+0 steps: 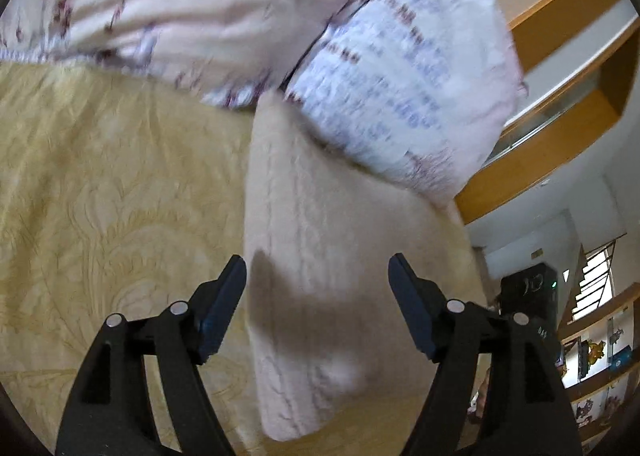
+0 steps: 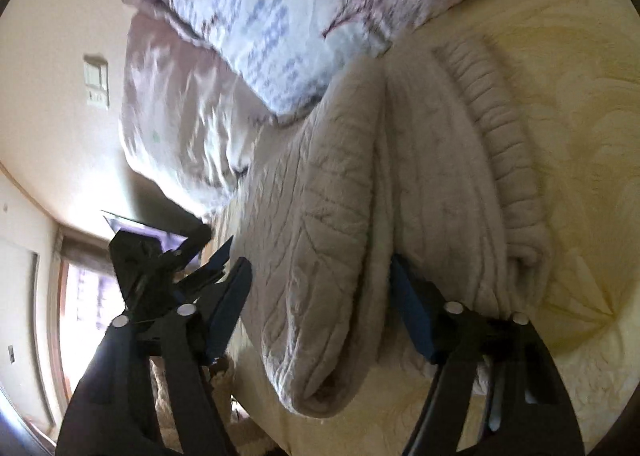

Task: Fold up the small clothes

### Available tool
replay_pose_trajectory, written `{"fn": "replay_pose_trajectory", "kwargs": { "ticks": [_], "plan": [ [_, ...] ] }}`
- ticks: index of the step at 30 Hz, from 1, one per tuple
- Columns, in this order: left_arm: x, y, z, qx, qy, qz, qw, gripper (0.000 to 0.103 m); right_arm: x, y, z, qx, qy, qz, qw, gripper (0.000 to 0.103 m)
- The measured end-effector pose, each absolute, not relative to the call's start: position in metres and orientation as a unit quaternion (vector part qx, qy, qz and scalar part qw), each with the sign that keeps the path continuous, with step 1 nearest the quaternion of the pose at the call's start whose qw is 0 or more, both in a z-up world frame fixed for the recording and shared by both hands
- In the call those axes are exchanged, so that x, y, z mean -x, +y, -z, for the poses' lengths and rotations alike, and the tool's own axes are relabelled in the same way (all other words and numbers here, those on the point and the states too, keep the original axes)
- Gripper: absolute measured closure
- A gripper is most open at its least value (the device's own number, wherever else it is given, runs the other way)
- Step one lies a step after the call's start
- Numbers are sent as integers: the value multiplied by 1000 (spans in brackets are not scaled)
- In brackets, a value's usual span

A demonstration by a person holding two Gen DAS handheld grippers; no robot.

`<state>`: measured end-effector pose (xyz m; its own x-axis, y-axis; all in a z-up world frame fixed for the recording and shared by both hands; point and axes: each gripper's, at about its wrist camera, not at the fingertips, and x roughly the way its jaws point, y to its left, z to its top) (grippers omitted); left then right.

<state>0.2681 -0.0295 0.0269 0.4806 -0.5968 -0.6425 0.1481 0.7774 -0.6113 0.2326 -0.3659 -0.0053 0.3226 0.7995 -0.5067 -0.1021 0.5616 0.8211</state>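
The cream knitted sweater lies on the yellow bedspread as a long, partly folded bundle, and everything here is best placed against it.

Nearest, the left gripper hangs just above the sweater's near end with its fingers spread wide. The knit passes under the gap, but neither pad presses on it, so nothing is held. The gripper's shadow falls on the fabric right below.

The right gripper straddles the same bundle. Its fingers stand well apart, and the thick rolled fold sits between them. One finger is partly hidden behind the fold, so whether it touches cannot be told; no pinch shows.

In both views, the sweater's long axis runs away from the fingers, from the near end towards the pillows. Both hands look about equally near, each over the near end.

Beyond the sweater's far end, a blue-and-white patterned pillow overlaps it, and a pink floral quilt lies beside that.
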Motion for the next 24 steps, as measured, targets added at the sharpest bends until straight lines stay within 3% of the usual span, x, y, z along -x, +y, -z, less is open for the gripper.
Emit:
{"fn": "replay_pose_trajectory", "kwargs": {
  "ticks": [5, 9, 10, 11, 12, 17, 20, 24],
  "plan": [
    [-267, -31, -12, 244, 474, 233, 813, 30, -255, -360, 3, -380, 476, -307, 732, 54],
    [-266, -31, -5, 254, 483, 244, 802, 28, -281, -359, 7, -398, 466, -271, 742, 56],
    [-266, -30, -4, 257, 484, 246, 799, 28, -286, -357, 10, -395, 469, -261, 746, 63],
    [-267, -31, -3, 259, 485, 247, 798, 28, -288, -355, 9, -383, 469, -248, 757, 79],
    [-267, -29, -3, 262, 486, 247, 796, 27, -289, -353, 8, -371, 466, -242, 766, 83],
    [-266, -21, -5, 275, 483, 240, 796, 25, -238, -286, -56, -66, 338, -210, 915, 86],
    [-265, -17, -5, 280, 482, 239, 795, 25, -211, -257, -74, 66, 278, -186, 940, 86],
    [-261, -19, -8, 277, 478, 249, 795, 25, -207, -264, -83, 94, 258, -156, 949, 87]
  ]
}}
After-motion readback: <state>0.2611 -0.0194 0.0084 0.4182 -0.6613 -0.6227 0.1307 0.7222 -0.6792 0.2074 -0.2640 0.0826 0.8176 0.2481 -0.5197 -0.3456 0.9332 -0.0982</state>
